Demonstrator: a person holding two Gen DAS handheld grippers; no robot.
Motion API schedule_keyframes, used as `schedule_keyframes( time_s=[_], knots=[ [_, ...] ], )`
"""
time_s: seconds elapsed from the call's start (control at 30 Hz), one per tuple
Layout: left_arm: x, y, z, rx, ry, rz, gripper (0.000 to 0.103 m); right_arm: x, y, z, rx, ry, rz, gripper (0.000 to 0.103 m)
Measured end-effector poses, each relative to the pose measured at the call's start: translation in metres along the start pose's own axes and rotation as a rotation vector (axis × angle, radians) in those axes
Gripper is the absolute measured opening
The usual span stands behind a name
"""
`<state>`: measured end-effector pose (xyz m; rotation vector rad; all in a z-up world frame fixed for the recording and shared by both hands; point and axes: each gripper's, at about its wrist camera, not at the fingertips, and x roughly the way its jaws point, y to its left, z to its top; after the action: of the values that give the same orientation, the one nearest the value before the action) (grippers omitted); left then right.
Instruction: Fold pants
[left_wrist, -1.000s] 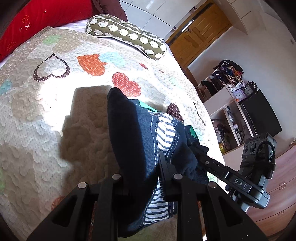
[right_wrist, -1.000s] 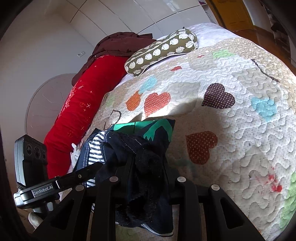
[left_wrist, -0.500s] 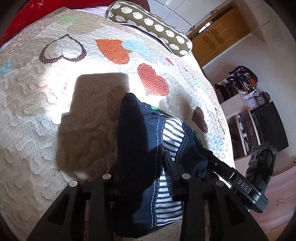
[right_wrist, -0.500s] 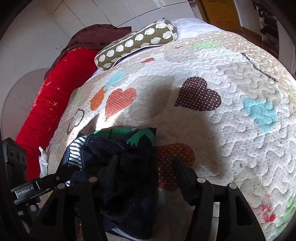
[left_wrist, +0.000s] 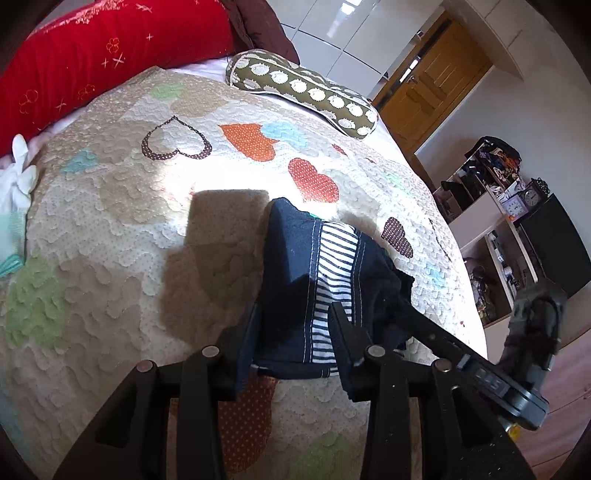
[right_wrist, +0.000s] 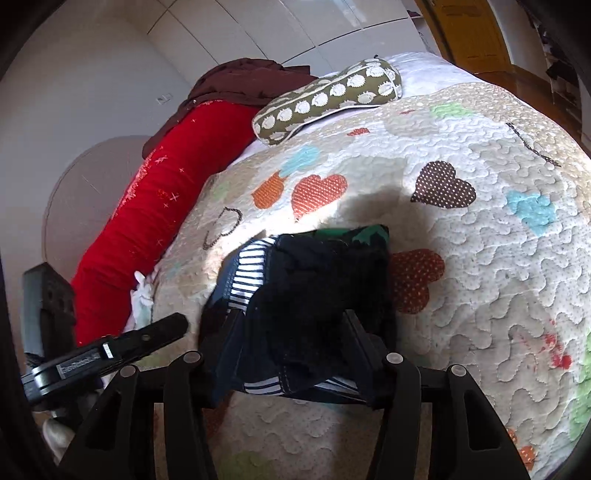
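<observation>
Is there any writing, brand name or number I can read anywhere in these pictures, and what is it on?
Nothing reads clearly.
On the right gripper, the side label: light letters, too blurred to read.
On the left gripper, the white label: a printed word, too blurred to read.
On the clock: dial numbers too small to read.
On the pants and quilt: patterns only, no writing.
</observation>
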<state>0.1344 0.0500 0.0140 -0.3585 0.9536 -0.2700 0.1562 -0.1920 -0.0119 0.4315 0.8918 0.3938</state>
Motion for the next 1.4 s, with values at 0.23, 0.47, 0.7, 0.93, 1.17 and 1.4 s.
schedule_keyframes(
  time_s=[0.23,0.47,0.7,0.93,1.17,1.4],
  knots=[
    [-0.049,-0.025,-0.023,0.131,-0.156,0.122,0.049,-0.018,-0.012,-0.013,0.046,-0.030,-0.035,0.058],
    [-0.094,-0.057,-0.049,0.222,-0.375,0.287,0.084,-0.066,0.010,-0.051,-0.046,-0.104,-0.116,0.060],
    [-0.125,-0.064,-0.069,0.199,-0.425,0.308,0.096,-0.086,0.014,-0.086,-0.071,-0.102,-0.205,0.065],
    [-0.131,-0.064,-0.087,0.197,-0.386,0.326,0.096,-0.097,0.019,-0.103,-0.074,-0.094,-0.262,0.067],
    [-0.152,-0.065,-0.106,0.208,-0.406,0.314,0.096,-0.113,0.042,-0.117,-0.126,-0.115,-0.288,0.069],
    [-0.169,-0.062,-0.116,0.212,-0.440,0.342,0.096,-0.124,0.057,-0.127,-0.144,-0.131,-0.293,0.073]
  ],
)
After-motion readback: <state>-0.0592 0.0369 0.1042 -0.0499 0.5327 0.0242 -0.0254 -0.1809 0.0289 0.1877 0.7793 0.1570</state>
